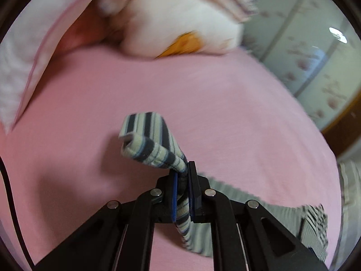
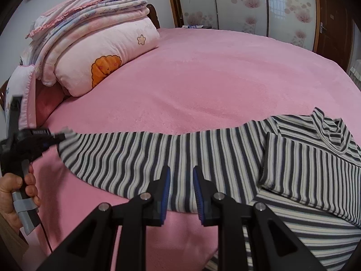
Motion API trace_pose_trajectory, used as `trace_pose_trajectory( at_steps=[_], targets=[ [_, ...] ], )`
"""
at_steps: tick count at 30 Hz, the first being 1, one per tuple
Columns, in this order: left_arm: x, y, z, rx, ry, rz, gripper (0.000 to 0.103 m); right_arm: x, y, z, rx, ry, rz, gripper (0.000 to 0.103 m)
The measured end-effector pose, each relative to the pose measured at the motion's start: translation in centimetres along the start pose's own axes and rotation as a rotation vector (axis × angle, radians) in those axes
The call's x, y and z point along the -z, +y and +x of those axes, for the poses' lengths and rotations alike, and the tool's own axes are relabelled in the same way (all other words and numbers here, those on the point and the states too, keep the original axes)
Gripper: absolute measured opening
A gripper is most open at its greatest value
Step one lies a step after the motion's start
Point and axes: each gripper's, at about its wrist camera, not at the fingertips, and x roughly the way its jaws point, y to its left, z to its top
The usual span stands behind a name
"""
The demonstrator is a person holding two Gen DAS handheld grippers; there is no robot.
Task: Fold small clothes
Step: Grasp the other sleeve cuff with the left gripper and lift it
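The striped shirt (image 2: 225, 158) lies across the lower half of the frame on the pink bed (image 2: 203, 79), one sleeve stretched out toward the left edge. There the left claw (image 1: 182, 180) is clamped on the sleeve cuff (image 1: 146, 135), likely to carry it over the body for a fold. The right claw (image 2: 181, 192) hangs over the sleeve with its jaws apart, gripping nothing, perhaps ready to pin the cloth. Folded quilts (image 2: 101, 52) are stacked at upper left.

open bedspread (image 2: 214, 72); quilt stack (image 2: 101, 52) far-left
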Motion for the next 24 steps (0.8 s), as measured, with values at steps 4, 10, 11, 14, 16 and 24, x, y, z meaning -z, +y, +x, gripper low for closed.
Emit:
trace_pose_trajectory(
  at_steps=[4, 10, 11, 14, 16, 24],
  targets=[
    [1.2, -5.8, -2.3, 0.09, -0.034, 0.125, 0.005, 0.5, -2.5, -1.7, 0.021, -0.016, 0.022, 0.02],
    [5.5, -17.3, -4.2, 0.284, 0.007, 0.274, 0.005, 1.9, -9.4, -5.5, 0.114, -0.057, 0.071, 0.02],
    [6.5, -19.2, -4.6, 0.308, 0.016, 0.294, 0.005, 2.1, -10.6, -6.1, 0.129, -0.063, 0.082, 0.02],
    [10.2, -25.4, -5.4, 0.385, 0.047, 0.365, 0.006, 3.2, -14.6, -7.9, 0.174, -0.074, 0.136, 0.02],
    [12.9, -29.1, -5.1, 0.428, 0.077, 0.402, 0.006, 4.1, -17.1, -8.9, 0.195, -0.074, 0.175, 0.02],
    [25.5, -37.6, -2.8, 0.508, 0.282, 0.528, 0.006, 8.6, -25.2, -11.9, 0.28, -0.052, 0.276, 0.02]
  ],
)
